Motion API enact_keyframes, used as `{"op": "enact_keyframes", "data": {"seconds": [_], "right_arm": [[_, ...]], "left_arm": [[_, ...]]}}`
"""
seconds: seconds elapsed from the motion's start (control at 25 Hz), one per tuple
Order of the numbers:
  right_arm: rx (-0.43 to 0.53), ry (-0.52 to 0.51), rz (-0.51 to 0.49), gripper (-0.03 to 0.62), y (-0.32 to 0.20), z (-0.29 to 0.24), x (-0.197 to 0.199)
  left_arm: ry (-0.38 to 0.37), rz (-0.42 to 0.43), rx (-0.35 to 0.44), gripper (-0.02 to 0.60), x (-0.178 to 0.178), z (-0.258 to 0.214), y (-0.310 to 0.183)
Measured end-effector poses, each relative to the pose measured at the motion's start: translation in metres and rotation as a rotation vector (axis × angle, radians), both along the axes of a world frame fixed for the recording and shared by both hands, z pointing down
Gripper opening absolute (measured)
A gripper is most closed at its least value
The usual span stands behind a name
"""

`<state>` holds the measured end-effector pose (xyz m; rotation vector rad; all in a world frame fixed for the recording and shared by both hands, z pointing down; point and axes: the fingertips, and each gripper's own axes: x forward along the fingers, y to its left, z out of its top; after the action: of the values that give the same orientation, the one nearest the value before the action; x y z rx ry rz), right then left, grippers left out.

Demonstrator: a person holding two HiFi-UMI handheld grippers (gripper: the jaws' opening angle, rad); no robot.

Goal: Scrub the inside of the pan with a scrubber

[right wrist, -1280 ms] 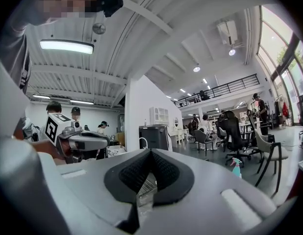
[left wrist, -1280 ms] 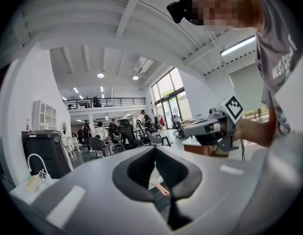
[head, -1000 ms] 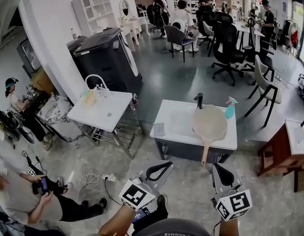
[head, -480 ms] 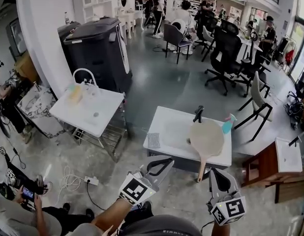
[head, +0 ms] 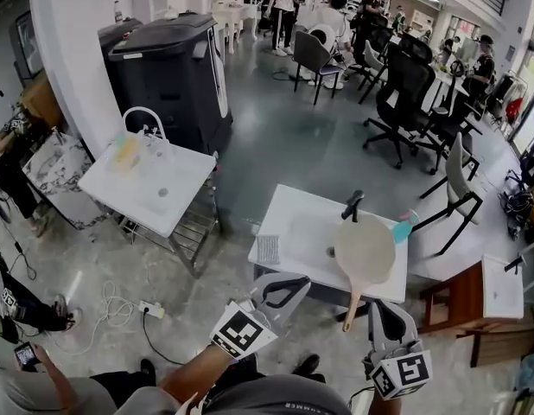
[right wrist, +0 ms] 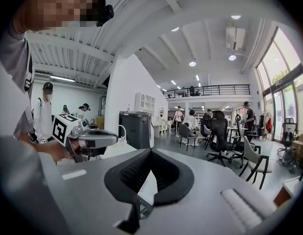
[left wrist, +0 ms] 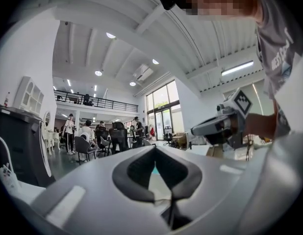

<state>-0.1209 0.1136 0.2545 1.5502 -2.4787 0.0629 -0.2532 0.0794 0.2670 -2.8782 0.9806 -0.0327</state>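
Progress: scrubbing looks not yet begun.
Pan (head: 364, 251): on the white tabletop (head: 295, 207), handle toward the person.
Scrubber (head: 268, 249): flat near the tabletop's left edge, untouched.
Left gripper (head: 291, 282): closed, empty.
Right gripper (head: 381, 306): closed, empty.
Remaining: grasp scrubber, steady pan, scrub inside.

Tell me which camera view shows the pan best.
The head view: it shows the whole pan from above, lying on the white sink unit with its handle past the near edge. In the left and right gripper views I can make out no pan; their own jaws fill the foreground.
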Motion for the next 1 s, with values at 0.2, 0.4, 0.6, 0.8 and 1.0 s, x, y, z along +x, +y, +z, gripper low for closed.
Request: {"op": "enact_keyframes", "data": {"seconds": [0.2,0.4,0.6,0.8,1.0], "right_arm": [[-0.005,-0.026,-0.081,0.002,-0.036,0.005,0.010],[0.011,-0.049,-0.197,0.002,-0.072,0.000,0.023],[0.015,-0.074,-0.282,0.002,-0.102,0.000,0.059],[0.009,-0.102,-0.370,0.002,-0.117,0.006,0.082],[0.004,-0.130,-0.426,0.002,-0.124,0.011,0.099]], "left_arm": [[-0.023,-0.075,-0.016,0.002,0.011,0.003,-0.023],[-0.049,-0.188,-0.023,0.002,0.022,0.000,-0.042],[-0.070,-0.284,-0.027,0.002,0.053,-0.004,-0.058],[-0.102,-0.378,-0.047,0.002,0.075,0.003,-0.062],[-0.134,-0.446,-0.079,0.002,0.088,0.013,-0.061]]}}
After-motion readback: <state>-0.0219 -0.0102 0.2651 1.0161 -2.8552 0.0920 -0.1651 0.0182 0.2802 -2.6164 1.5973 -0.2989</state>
